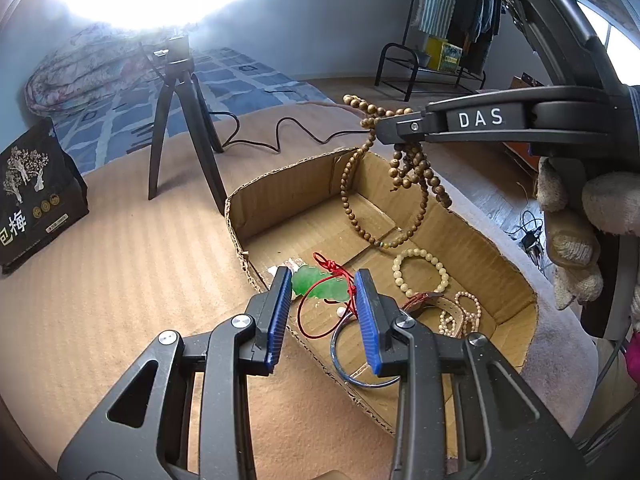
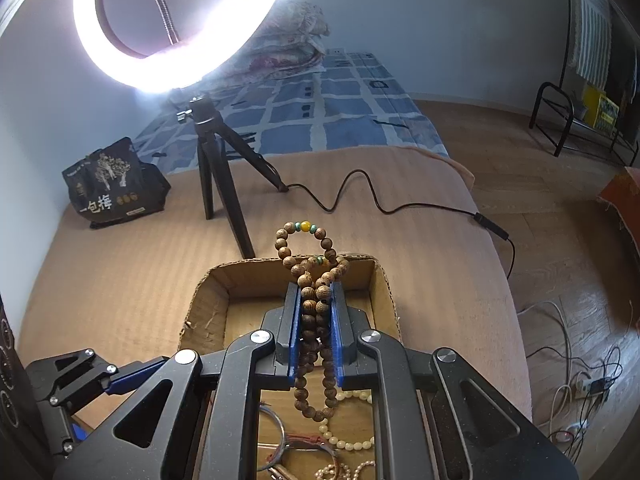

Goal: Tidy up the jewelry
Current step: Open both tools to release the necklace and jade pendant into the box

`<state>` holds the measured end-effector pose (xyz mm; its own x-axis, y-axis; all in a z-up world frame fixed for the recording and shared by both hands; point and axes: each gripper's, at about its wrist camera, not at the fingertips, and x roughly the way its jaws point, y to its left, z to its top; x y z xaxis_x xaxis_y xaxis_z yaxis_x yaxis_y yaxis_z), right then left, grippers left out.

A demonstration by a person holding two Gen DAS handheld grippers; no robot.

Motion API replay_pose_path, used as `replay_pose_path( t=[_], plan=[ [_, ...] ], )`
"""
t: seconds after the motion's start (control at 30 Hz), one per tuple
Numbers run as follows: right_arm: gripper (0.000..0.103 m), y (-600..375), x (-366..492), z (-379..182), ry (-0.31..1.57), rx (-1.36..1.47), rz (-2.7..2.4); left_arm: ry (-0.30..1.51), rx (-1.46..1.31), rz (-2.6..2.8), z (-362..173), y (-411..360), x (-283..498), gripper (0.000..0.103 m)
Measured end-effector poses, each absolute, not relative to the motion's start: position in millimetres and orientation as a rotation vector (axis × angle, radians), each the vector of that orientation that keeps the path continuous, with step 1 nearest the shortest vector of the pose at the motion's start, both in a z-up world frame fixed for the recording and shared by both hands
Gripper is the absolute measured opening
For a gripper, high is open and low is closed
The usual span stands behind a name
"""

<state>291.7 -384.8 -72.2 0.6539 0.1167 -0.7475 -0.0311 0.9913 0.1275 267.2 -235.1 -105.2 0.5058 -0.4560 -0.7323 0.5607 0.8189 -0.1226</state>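
A shallow cardboard box [image 1: 280, 196] lies on the tan bedcover. My right gripper [image 2: 315, 292] is shut on a long wooden bead strand [image 2: 316, 308] and holds it above the box; in the left wrist view the strand [image 1: 412, 168] dangles from the gripper [image 1: 380, 132] over the box's far half. My left gripper [image 1: 322, 284] is open over the box's near wall, its fingers on either side of a green jade pendant [image 1: 320, 286] on a red cord. A cream bead bracelet [image 1: 420, 274], a pearl strand [image 1: 460, 316] and a metal bangle [image 1: 360, 360] lie in the box.
A ring light on a black tripod [image 1: 184, 128] stands just behind the box, its cable [image 1: 288, 132] trailing right. A black snack bag [image 1: 36, 192] sits far left. The bed edge drops to a wooden floor [image 2: 560, 240] on the right.
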Motion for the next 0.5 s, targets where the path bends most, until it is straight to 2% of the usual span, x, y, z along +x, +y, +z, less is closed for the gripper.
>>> replay_pose_path(
  t=[0.4,0.43,0.5],
  plan=[
    [0.012,-381.5,291.4,-73.8,0.876,0.105,0.086,0.847,0.138,-0.604,-106.3,-236.6,267.1,0.032],
    [0.014,-382.2,291.7,-74.5,0.879,0.105,0.083,0.849,0.138,-0.603,-106.6,-236.5,267.4,0.032],
    [0.025,-382.4,291.1,-75.5,0.883,0.104,0.08,0.852,0.139,-0.602,-106.8,-236.7,267.6,0.032]
  ],
)
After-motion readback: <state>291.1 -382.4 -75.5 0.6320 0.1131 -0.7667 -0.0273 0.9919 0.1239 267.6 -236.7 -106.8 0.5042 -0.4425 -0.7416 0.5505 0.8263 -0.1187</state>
